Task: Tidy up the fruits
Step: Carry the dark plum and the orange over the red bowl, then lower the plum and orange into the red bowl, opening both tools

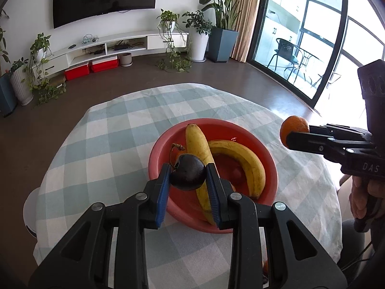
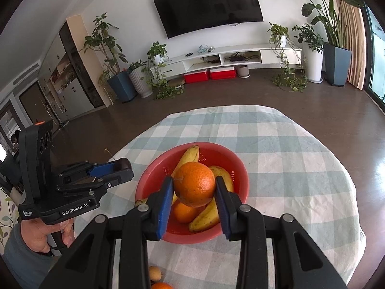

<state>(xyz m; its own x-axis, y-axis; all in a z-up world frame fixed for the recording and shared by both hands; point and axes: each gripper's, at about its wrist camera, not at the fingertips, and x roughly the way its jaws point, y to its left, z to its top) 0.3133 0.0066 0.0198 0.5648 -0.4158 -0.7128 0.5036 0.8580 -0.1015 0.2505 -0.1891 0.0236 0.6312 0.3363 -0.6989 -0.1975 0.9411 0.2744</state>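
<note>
My left gripper (image 1: 188,177) is shut on a dark purple round fruit (image 1: 189,174), held in the air over the near rim of the red bowl (image 1: 158,149). My right gripper (image 2: 194,189) is shut on an orange (image 2: 195,184), also above the red bowl (image 2: 144,185). Two bananas (image 1: 243,161) lie in the bowl, with a small orange fruit (image 2: 184,213) under them. In the left wrist view the right gripper (image 1: 292,132) with its orange (image 1: 294,126) hangs off to the right of the bowl. The left gripper (image 2: 120,167) shows at the left of the right wrist view.
The bowl sits on a round table with a checked blue-and-white cloth (image 1: 125,130). A pale round fruit (image 2: 154,273) and another orange (image 2: 162,285) lie on the cloth at the near edge. A person's hand (image 2: 45,232) holds the left gripper's handle.
</note>
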